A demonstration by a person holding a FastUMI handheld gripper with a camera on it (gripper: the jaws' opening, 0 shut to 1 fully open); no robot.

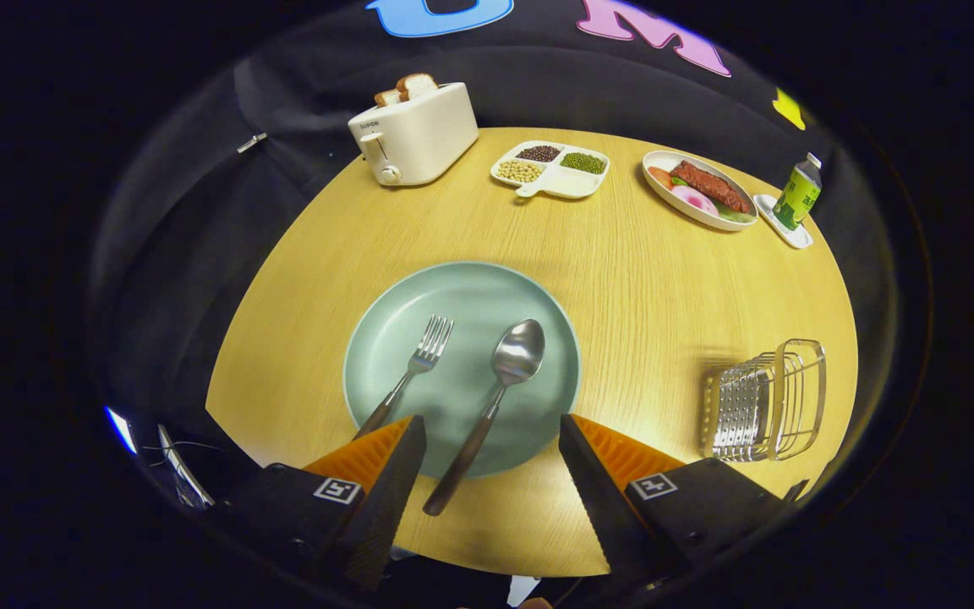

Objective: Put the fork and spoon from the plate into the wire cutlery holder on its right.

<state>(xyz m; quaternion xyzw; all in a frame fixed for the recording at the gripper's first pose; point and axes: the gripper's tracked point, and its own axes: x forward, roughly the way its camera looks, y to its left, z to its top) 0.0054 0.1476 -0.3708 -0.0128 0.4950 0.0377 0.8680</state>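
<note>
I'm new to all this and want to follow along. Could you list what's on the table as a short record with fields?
gripper: open, fingers apart above the plate's near edge
plate: green, just ahead of the fingers
fork: on plate, left side
spoon: on plate, handle between the fingers
wire cutlery holder: right of plate, nothing in it
far side: toaster, divided dish

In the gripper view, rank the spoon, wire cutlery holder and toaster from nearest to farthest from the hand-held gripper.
1. Spoon: handle between the open hand-held gripper fingers, on the plate.
2. Wire cutlery holder: off to the right.
3. Toaster: far side of the table, left.
</note>
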